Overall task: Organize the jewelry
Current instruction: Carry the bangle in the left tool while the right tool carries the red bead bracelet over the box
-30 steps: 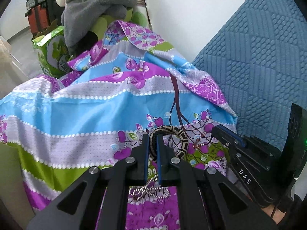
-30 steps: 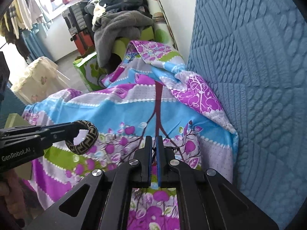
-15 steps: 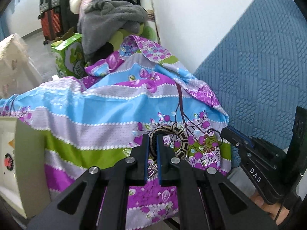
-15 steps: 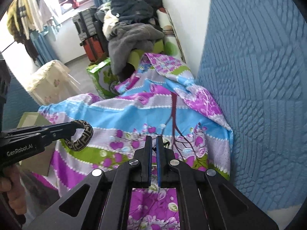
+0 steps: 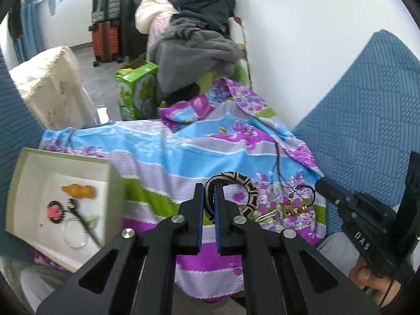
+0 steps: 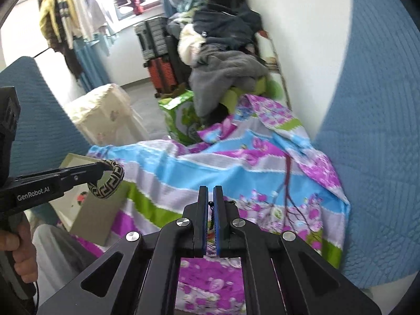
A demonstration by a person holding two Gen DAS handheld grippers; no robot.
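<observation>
A: Bright, even daylight in both views; in the right wrist view it pours from the window (image 6: 136, 2), which is blown out to white glare

B: Shadows?

A: Soft ones only, no hard edges. The white wall (image 5: 302, 52) right of the window reads flat and slightly overexposed

B: Sharpness?

A: The left claw (image 5: 208, 191) is crisp. The open box (image 5: 63, 162) at lower left is smeared with motion blur, and the floral cloth (image 6: 210, 162) is soft too

B: Distortion?

A: Strong fisheye: the blue quilted panel (image 6: 380, 105) bows outward, and black vignette fills the corners
</observation>
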